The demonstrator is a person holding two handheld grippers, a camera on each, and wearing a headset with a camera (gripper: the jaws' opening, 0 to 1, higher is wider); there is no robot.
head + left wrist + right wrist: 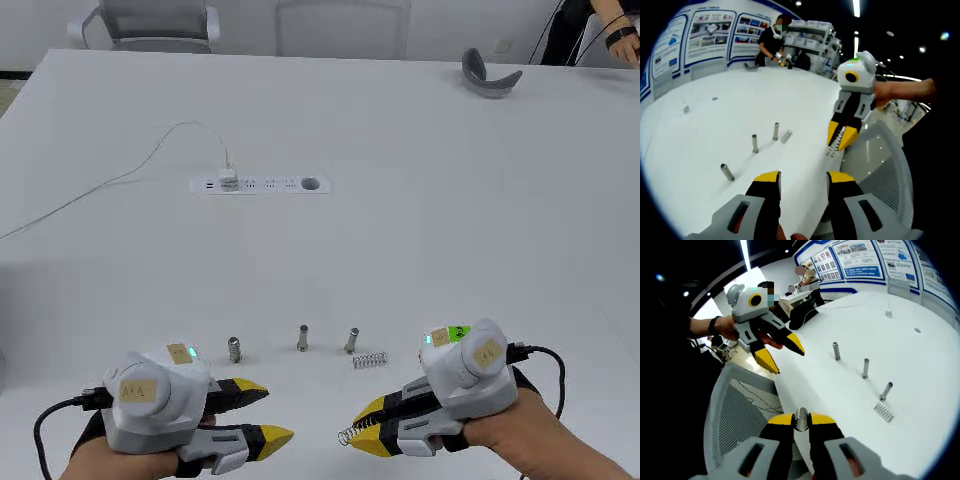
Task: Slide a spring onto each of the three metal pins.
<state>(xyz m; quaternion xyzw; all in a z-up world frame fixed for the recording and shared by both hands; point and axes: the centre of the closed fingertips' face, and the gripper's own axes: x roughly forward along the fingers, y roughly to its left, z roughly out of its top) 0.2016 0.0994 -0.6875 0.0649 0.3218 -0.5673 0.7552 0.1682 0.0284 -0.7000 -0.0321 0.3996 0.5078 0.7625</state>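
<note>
Jaws wide apart and empty on the left gripper (272, 412), low at the near edge of the bench (420, 230), short of the row of pins. Further along, three pins standing in a line: left pin (234, 349) already carrying a fitted spring (836, 351), ridged in the right gripper view and so judged done; middle pin (302, 338) bare; right pin (352, 340) bare and seeming to lean a little. Just beside that last one, flat on the bench, a loose spring (370, 360), near it but apparently not touching. Then the right gripper (358, 430), jaws pinched shut on a held spring (801, 416), gripped across its coils with one end poking out past the yellow tips, well short of the pins. Probably two of three left to do, with the held spring bound for a bare pin. Likely trouble from here: pinched too hard, a squashed coil or one shot out of the grip; held only near the tips, a swivel between the jaws and an opening off-line with the pin top; brought down skewed, a snag on the rim and perhaps a toppled pin, with nothing visible fixing them to the bench. Also worth watching on the way in: a nudge to the loose spring, round enough to roll away out of easy reach.
</note>
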